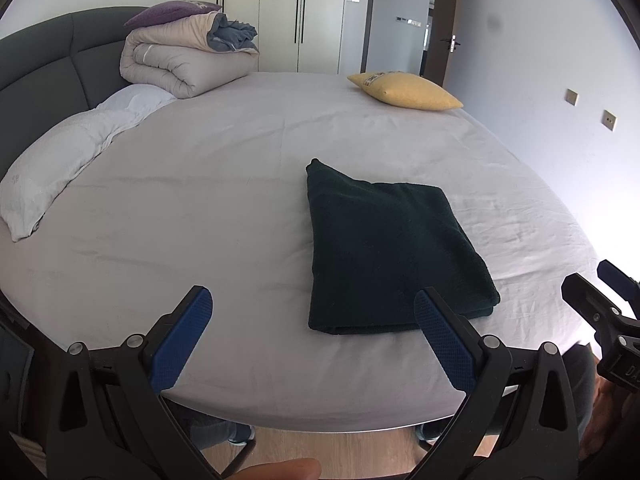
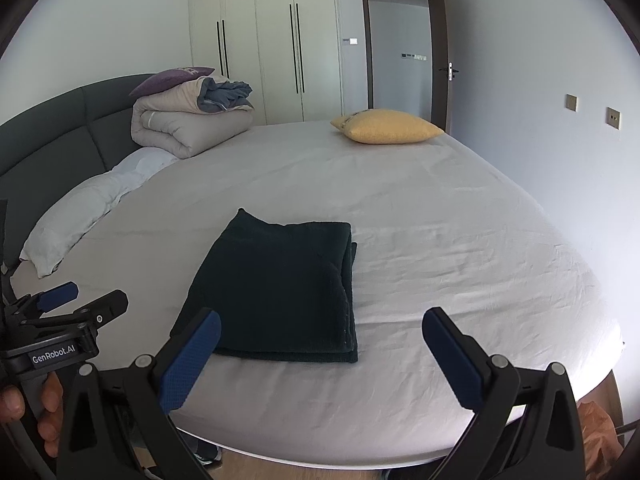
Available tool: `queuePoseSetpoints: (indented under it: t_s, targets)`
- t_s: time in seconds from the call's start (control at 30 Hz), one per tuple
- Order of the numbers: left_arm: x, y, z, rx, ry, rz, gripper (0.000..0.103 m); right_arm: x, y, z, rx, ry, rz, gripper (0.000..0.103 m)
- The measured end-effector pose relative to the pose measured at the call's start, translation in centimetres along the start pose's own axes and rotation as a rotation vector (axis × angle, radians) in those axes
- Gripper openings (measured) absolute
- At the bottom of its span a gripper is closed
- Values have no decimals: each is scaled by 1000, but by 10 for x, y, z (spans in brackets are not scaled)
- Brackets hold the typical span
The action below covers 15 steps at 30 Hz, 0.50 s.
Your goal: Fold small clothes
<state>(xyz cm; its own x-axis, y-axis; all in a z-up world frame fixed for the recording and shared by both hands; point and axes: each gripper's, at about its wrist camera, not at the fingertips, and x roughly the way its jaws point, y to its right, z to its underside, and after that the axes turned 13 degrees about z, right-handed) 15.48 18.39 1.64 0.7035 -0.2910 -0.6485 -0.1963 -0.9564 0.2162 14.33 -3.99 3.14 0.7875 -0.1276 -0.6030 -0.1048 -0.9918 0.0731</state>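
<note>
Hovering over the near edge of the bed (image 1: 240,184), both grippers empty. Left gripper (image 1: 312,320) has its jaws spread wide, nothing between the blue pads; its right pad overlaps the near edge of the dark garment (image 1: 388,248) in the left wrist view, contact unclear. Right gripper (image 2: 320,340) likewise spread wide, empty, its left pad in front of the garment's near left corner in the right wrist view, contact unclear too.

Dark garment is folded into a flat rectangular stack, layered edges visible on its right and near sides, lying on the light sheet close to the near edge of the bed, roughly between the two grippers. One far corner pokes up slightly.

Further back: yellow cushion (image 1: 404,90) at the far right of the bed, well apart from the garment. Rolled beige duvet (image 1: 184,60) with a purple pillow (image 1: 168,14) on top, against the grey headboard (image 1: 44,68). White pillow (image 1: 60,160) along the left side. Wardrobe (image 2: 264,48) and door (image 2: 438,52) behind.

A hand (image 2: 44,412) grips the left gripper's handle.
</note>
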Motion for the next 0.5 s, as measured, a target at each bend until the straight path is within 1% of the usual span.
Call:
queuePoseSetpoints:
  t_s: [0.5]
  targets:
    - [6,0,2,-1,-5,6,103,3,-2,3,-3,-17,-1,103]
